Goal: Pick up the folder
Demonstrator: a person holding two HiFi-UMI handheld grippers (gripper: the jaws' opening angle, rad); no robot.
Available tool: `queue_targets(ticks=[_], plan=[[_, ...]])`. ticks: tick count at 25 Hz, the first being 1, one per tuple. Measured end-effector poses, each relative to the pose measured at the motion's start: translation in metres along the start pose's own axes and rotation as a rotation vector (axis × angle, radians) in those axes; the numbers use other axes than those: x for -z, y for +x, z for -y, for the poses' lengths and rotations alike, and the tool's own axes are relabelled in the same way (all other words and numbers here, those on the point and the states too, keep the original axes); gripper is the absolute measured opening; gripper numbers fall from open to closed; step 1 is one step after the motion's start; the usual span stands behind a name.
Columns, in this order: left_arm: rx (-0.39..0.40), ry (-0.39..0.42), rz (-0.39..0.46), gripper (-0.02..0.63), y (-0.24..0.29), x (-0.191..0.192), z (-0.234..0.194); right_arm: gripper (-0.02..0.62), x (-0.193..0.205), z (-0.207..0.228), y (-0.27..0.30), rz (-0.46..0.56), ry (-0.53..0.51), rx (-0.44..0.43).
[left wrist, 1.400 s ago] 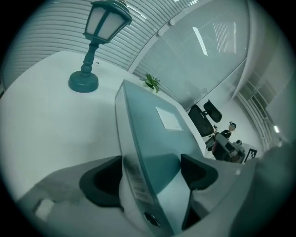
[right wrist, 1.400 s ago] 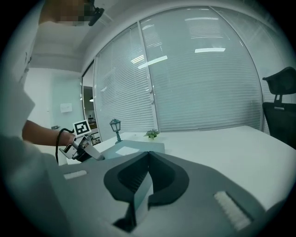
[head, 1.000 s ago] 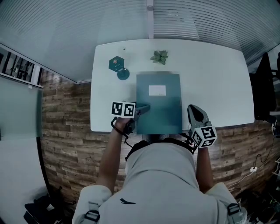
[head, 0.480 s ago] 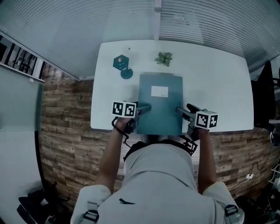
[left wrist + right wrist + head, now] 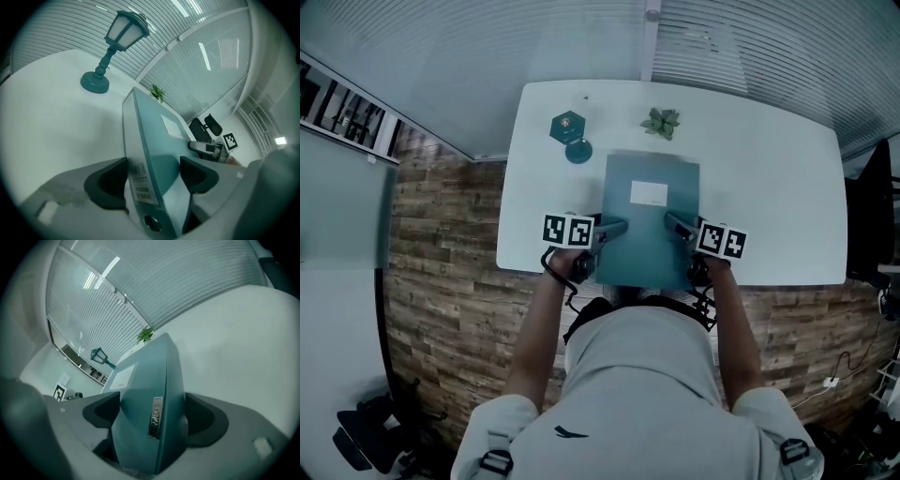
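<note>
White table fills mid-frame in the head view, with wood-plank floor around it. Person's torso covers the table's near edge at centre.

Teal folder lies flat on the table, centre-near, long side running away from the person. Its near end goes under the torso, so I can't tell whether it overhangs the edge.

Left gripper is at the folder's left side. Its jaws have just been closing but aren't clamped. In the left gripper view the spine sits between them. One pad is against or right at the spine, the other stands off the cover with shadow between.

Right gripper is at the folder's right side. Its jaws have just been opening and stand wide. In the right gripper view the folder's open edge sits between them, not pinched. Both hands are mostly hidden behind the marker cubes.

Lamp is far-left of the folder and apart from it. From above it reads only as a hexagon top plus a round base. Plant sits just beyond the folder's far end.

White cover label: print is too small to read. Spine label is blurred. Metal clip sits on the open edge, lettering not legible.
</note>
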State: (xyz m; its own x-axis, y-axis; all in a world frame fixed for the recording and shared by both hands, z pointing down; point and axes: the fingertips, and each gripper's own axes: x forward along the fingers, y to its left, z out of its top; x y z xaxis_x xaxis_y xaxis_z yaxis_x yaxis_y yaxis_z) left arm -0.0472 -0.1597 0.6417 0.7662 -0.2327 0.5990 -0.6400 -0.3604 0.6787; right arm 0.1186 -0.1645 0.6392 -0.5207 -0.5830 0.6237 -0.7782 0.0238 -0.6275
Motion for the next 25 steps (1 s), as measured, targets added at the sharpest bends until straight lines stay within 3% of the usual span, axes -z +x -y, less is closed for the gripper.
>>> queue_targets(ticks=[9, 14, 17, 19, 21, 25], plan=[[0.015, -0.015, 0.107, 0.372, -0.002, -0.001, 0.0, 0.36, -0.008, 0.008, -0.01, 0.074, 0.175, -0.099], [0.038, -0.084, 0.143, 0.373, -0.007, -0.003, -0.001, 0.373, 0.003, -0.003, -0.018, -0.03, 0.302, -0.308], [0.069, -0.111, 0.138, 0.373, -0.008, -0.001, -0.001, 0.373, 0.014, -0.011, -0.02, -0.098, 0.312, -0.394], [0.131, -0.176, 0.138, 0.356, -0.007, 0.001, 0.003, 0.352, 0.024, -0.026, -0.023, -0.183, 0.344, -0.506], [0.2, -0.25, 0.151, 0.34, -0.006, 0.003, 0.008, 0.374, 0.03, -0.045, -0.026, -0.252, 0.341, -0.647], [0.249, -0.274, 0.177, 0.337, -0.014, 0.004, 0.009, 0.36, 0.029, -0.055, -0.028, -0.23, 0.259, -0.689]])
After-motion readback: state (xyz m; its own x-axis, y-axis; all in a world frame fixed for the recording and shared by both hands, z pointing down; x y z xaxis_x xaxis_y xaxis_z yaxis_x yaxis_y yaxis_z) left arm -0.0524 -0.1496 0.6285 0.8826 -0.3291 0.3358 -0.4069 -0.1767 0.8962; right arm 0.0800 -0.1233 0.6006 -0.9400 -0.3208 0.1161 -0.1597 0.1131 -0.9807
